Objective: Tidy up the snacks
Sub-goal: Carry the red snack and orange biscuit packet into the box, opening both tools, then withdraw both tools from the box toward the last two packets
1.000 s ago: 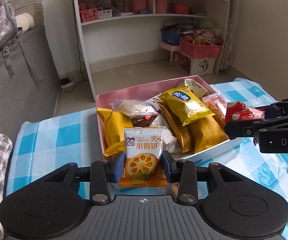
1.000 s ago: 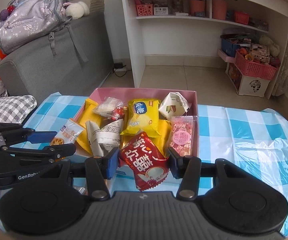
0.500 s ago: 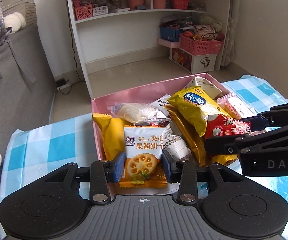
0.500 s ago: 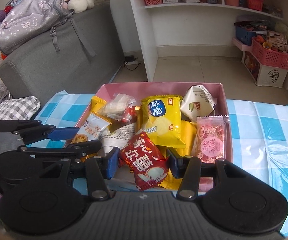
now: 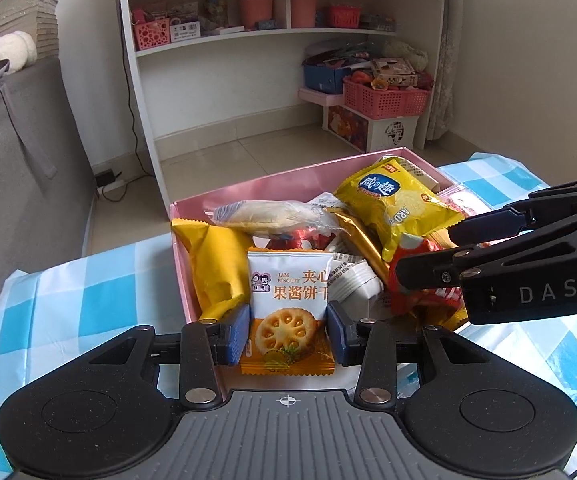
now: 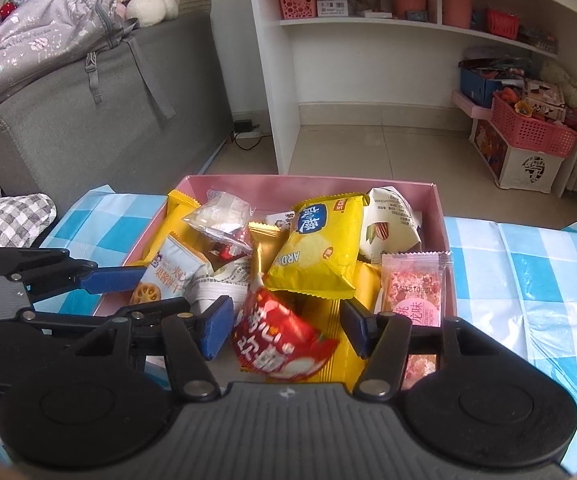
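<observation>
Blue-checked cloth covers the surface (image 6: 528,264) under a pink cardboard box (image 6: 308,184) at centre frame. Left gripper (image 5: 287,330) is opening around a white jam-biscuit packet (image 5: 287,300); right gripper (image 6: 284,326) is opening, its pads clear of a red foil packet (image 6: 280,340) lying in the box.

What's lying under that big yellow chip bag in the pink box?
Under the yellow chip bag lie gold-wrapped packets, with a pink candy packet beside them, all inside the pink box. Whatever sits deeper, and the box floor, is covered by snacks.
</observation>
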Tool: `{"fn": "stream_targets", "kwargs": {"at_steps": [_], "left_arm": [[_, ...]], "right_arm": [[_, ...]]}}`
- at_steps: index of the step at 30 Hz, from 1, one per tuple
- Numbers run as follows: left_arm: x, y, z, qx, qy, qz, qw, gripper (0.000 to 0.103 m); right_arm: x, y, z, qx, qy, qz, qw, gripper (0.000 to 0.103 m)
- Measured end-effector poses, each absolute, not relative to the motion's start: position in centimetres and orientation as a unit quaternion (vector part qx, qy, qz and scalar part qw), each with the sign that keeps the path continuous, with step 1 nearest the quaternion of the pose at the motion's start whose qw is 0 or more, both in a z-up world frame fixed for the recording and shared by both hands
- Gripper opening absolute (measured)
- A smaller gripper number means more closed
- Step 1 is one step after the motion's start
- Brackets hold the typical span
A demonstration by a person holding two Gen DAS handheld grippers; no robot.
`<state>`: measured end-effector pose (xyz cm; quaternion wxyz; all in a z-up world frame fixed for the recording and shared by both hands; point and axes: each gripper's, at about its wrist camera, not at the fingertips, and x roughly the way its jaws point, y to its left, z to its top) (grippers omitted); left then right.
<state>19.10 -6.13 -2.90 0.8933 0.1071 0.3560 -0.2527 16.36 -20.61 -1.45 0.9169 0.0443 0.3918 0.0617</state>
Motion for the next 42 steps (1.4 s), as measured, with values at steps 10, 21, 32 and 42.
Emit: {"fn": "stream_targets", "kwargs": {"at_steps": [10, 21, 32, 42], "left_arm": [[17.6, -6.0, -1.8, 0.105, 0.361, -0.267, 0.887, 0.063], [14.1, -4.6, -0.6, 0.104, 0.386, -0.242, 0.884, 0.077], [9.7, -3.1, 0.3, 0.099, 0.408, -0.212, 0.883, 0.086], [7.1, -2.1, -0.1, 0.086, 0.409, -0.191, 0.888, 0.091]], "right_arm": [[15.7, -21.2, -0.2, 0.050, 0.394, 0.057, 0.916, 0.067], [12.9, -22.1, 0.6, 0.060, 0.408, 0.042, 0.910, 0.078], [9.2, -21.8, 1.0, 0.059, 0.419, 0.035, 0.905, 0.090], [7.1, -21.3, -0.2, 0.044, 0.430, 0.027, 0.901, 0.095]]}}
